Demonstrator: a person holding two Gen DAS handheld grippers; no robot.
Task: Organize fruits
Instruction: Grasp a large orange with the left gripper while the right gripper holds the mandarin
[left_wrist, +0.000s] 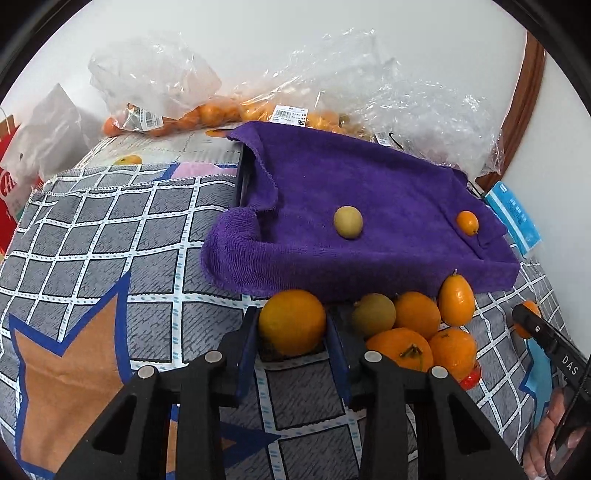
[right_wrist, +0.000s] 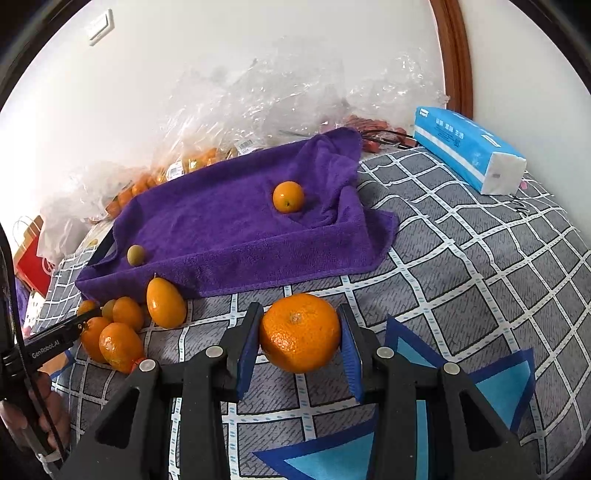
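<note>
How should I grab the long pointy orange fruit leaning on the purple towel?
Take the oval orange kumquat across its narrow middle, coming down from above. It stands tilted with its stem tip up against the purple towel, so its long sides are free, apart from the round orange fruits crowding its left side.

Plush towel (right_wrist: 236, 236): solid deep purple. Woven cloth cover (left_wrist: 110, 229): grey squares in a white grid with pale blue dashes, plus tan and light-blue star shapes outlined in navy. Round citrus fruit (right_wrist: 300, 332): bright orange. Small round fruit (left_wrist: 348, 221): yellow-green. Tissue pack (right_wrist: 469, 147): blue and white. Left tool (left_wrist: 291, 354): black with blue pads.
</note>
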